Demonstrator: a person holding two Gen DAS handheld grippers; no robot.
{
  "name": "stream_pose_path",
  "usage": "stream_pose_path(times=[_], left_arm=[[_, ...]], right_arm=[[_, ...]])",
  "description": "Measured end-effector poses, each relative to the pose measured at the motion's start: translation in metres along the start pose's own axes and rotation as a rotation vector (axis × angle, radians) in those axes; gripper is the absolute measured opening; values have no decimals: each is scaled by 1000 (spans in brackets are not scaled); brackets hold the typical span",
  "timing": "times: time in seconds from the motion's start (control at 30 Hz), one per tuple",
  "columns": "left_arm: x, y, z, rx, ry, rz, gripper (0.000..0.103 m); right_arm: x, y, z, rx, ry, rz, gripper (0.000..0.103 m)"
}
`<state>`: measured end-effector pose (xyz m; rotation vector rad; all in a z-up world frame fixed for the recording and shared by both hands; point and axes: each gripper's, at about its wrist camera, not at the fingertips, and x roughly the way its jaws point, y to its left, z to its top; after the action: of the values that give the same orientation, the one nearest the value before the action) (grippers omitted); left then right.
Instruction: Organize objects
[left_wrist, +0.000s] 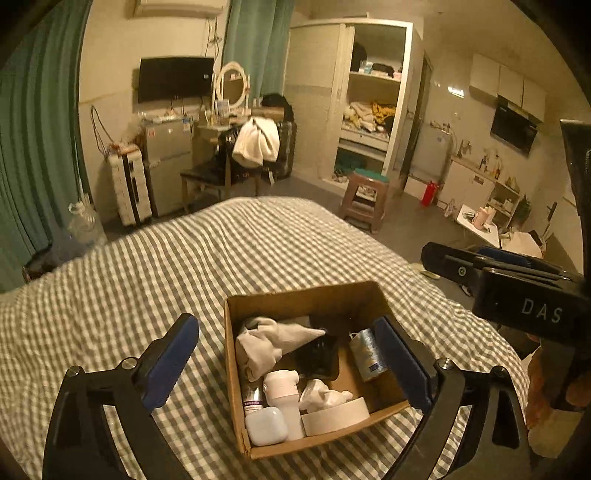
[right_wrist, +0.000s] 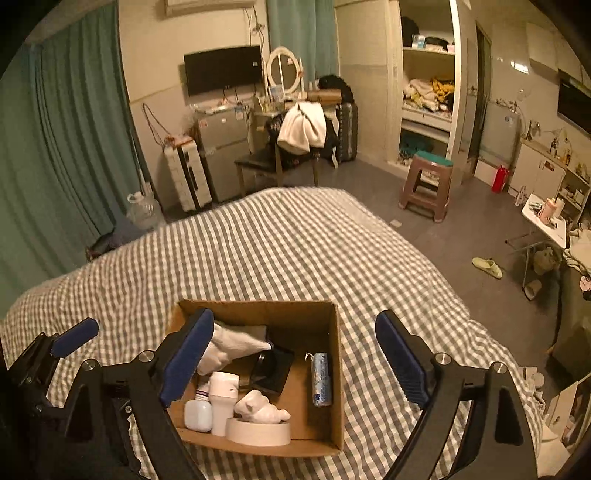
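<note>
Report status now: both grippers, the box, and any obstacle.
Left gripper open, empty, over the cardboard box. Right gripper open, empty, also over it. Box on the checkered bed, holding small items. Nothing blocking.

An open cardboard box (right_wrist: 334, 369) sits on the checked bedspread (right_wrist: 277, 251), holding a white sock (right_wrist: 229, 347), a blue spool (right_wrist: 320, 380), a tape roll (right_wrist: 258, 432) and a small white bottle (right_wrist: 198, 415). The right gripper (right_wrist: 295, 363) hangs above it — fingers spread wide, nothing between them — with the left gripper (right_wrist: 75, 338) at the frame's left edge.
</note>
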<state>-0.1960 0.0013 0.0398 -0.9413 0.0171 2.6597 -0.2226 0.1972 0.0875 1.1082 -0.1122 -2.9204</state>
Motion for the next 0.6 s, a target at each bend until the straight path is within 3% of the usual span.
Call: stream_pose_path(times=[0.3, 0.5, 0.6], left_arm=[[-78, -12, 10, 9, -80, 55, 103], [-124, -27, 9, 2, -109, 82, 103], [-145, -37, 6, 10, -134, 96, 103]], right_arm=[[-87, -2, 4, -4, -104, -7, 91], [-158, -9, 0, -20, -213, -19, 98], [-190, -14, -7, -36, -263, -66, 101]])
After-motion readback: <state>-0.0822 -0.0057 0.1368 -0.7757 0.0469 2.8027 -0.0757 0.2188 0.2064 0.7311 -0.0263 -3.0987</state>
